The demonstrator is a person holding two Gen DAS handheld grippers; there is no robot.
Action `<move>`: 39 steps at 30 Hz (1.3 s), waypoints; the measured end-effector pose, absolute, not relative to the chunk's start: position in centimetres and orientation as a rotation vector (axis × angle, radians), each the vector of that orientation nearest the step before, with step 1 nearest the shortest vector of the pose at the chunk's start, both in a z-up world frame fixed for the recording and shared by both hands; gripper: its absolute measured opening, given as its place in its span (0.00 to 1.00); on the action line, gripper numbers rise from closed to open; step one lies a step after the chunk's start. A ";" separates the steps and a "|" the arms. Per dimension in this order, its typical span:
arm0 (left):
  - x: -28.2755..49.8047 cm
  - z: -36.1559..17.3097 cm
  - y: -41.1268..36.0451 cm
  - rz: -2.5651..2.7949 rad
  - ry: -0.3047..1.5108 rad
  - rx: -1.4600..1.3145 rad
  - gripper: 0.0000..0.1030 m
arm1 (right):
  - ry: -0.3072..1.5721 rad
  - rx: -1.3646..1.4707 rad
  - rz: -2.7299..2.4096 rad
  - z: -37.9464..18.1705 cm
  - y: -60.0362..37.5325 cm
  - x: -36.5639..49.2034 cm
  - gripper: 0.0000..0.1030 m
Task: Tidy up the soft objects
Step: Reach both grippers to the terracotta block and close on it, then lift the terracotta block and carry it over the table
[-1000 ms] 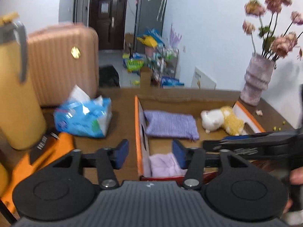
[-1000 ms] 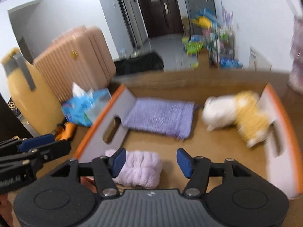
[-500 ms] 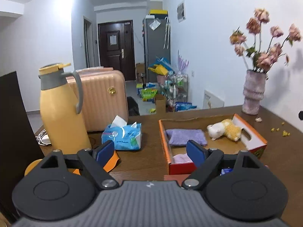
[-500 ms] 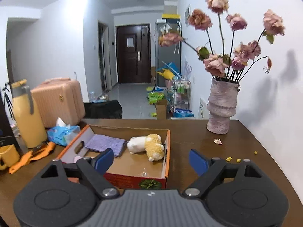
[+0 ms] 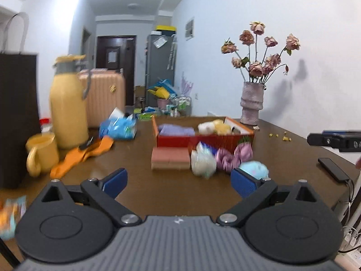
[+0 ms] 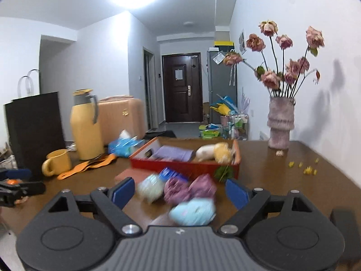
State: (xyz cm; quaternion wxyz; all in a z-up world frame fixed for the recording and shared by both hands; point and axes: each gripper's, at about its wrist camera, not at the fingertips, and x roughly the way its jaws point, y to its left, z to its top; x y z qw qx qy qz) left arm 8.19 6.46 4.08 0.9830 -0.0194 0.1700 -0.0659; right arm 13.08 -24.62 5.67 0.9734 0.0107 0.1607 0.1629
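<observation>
Lying just ahead of the right gripper (image 6: 178, 193), nearer to it than to the left gripper (image 5: 178, 180): light-blue soft bundle (image 6: 193, 211), probably a rolled cloth, blurred. Long axis across the jaws. Right jaws wide, empty; left jaws opening, empty. Red box (image 6: 180, 166) beyond, open table (image 6: 282, 180) to the right.

Two wrist cameras looking level across one table (image 5: 171, 194)

Each is peering forward past its own fingers, low over the wood, towards the far door (image 6: 181, 88). Both are taking in the box (image 5: 203, 139), the soft heap (image 6: 180, 189) before it and the vase (image 6: 279, 122).
</observation>
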 end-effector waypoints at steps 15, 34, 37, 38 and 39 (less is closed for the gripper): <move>12.6 1.6 9.2 -0.076 0.429 -0.086 0.99 | 0.473 0.131 0.455 1.8 -20.0 15.5 0.72; 41.2 -2.9 12.6 -0.195 0.803 -0.250 0.46 | 0.942 0.143 0.414 -2.0 -8.3 45.1 0.35; 41.4 -3.6 13.4 -0.225 0.791 -0.308 0.38 | 0.953 0.198 0.448 -2.8 -8.5 46.0 0.30; 41.4 -3.6 13.6 -0.242 0.793 -0.322 0.29 | 0.950 0.207 0.459 -2.8 -8.6 46.2 0.29; 41.4 -3.5 13.8 -0.257 0.797 -0.339 0.25 | 0.948 0.216 0.469 -2.9 -8.6 46.3 0.29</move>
